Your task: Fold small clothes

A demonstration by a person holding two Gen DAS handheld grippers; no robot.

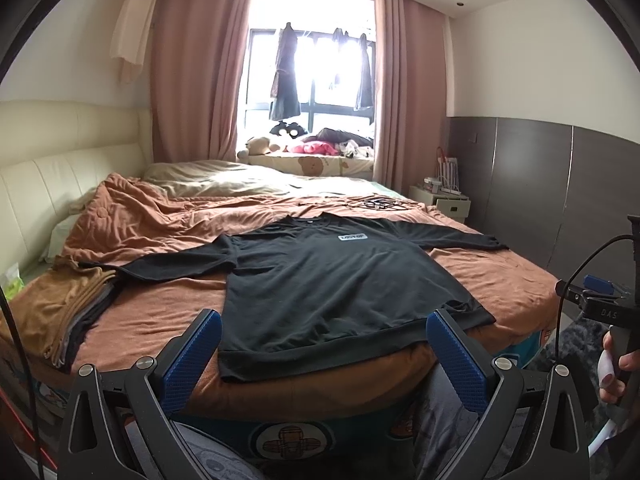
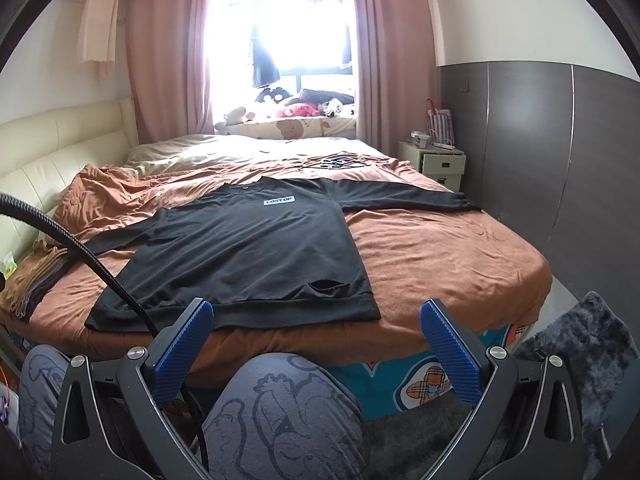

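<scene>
Both the left gripper (image 1: 322,344) and right gripper (image 2: 316,336) hang spread and empty before the bed's near edge. A black long-sleeved shirt (image 2: 248,248) lies flat on the rust-brown bedspread (image 2: 440,256), sleeves outstretched, hem nearest with what looks like a small tear. Folded clothes (image 1: 68,312) stack at left.

Sweatshirt (image 1: 320,280) flat on bed (image 1: 500,280), hem at near edge. Folded stack (image 1: 68,312) left of it. Nightstand (image 1: 440,200) right of bed. Window sill (image 1: 320,160) behind.
</scene>
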